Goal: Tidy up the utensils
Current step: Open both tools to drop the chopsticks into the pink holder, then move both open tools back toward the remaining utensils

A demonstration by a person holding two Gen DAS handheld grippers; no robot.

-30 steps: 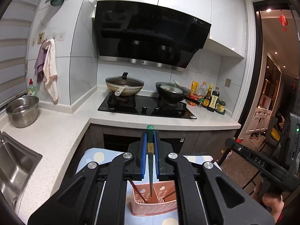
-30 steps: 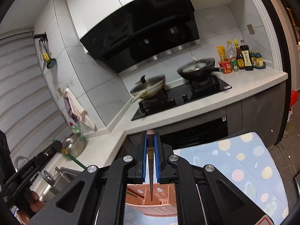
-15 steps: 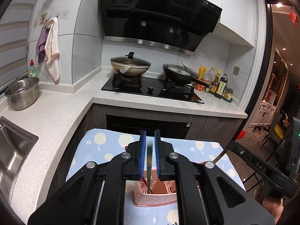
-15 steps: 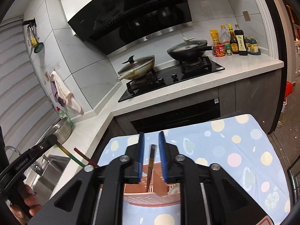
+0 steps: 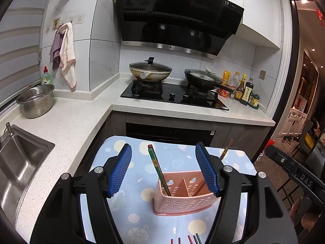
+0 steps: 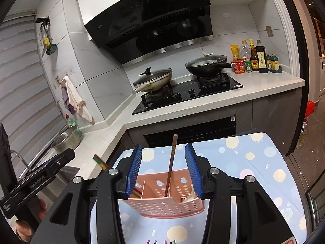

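**Both jaws spread, next chopsticks lie at 6 o'clock**

I'm looking down my left gripper (image 5: 162, 168) and its jaws are spread wide, pinching nothing. The green chopstick (image 5: 158, 167) stands in the pink caddy (image 5: 182, 203), leaning toward 11 o'clock, clear of both blue pads. On the right gripper (image 6: 165, 168) it's the same story: jaws apart, empty, with the brown chopstick (image 6: 171, 162) standing almost upright in the middle compartment, tip toward 12 o'clock.

The caddy sits on the patterned cloth over the counter (image 5: 172, 158), dead ahead of both jaws.

Now the relation that matters. The loose chopsticks (image 5: 187, 239) peek in at 6 o'clock, at the very bottom edge of both views, nearer me than the caddy. About 5 tips show in the left view; their long axes seem to run 6 to 12, though most of each is hidden. My call: either gripper must pull back toward 6 o'clock and tilt down. The left view shows them slightly right of centre, so I can't say which hand is nearer.
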